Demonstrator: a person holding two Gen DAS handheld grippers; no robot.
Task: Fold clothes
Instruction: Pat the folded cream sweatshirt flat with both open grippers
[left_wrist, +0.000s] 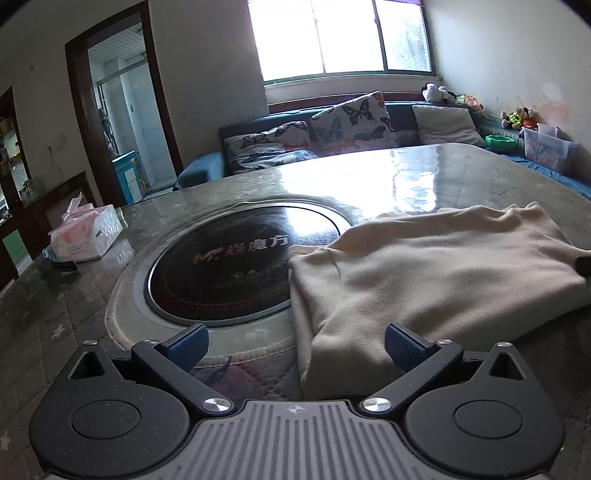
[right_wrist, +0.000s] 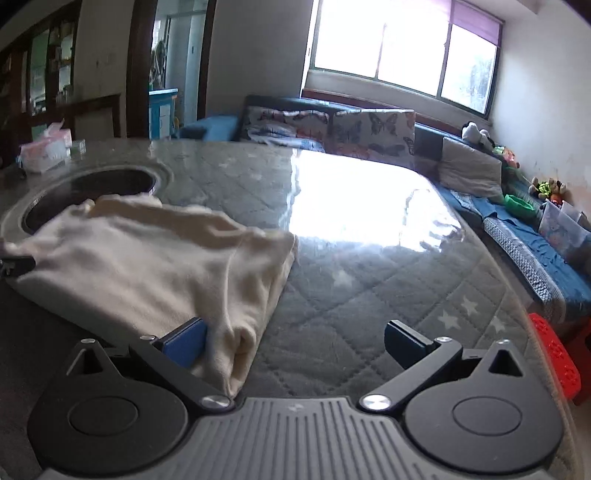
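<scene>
The folded cloth (left_wrist: 424, 273) is flanked by both wide-open, empty grippers, left (left_wrist: 295, 347) and right (right_wrist: 295, 347), seemingly equally near.

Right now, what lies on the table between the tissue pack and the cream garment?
In the left wrist view, the round black cooktop set into the table lies between the tissue pack and the cream garment, whose edge overlaps its rim.

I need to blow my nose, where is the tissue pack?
The tissue pack sits at the table's far left edge in both views, left of the round black cooktop.
</scene>
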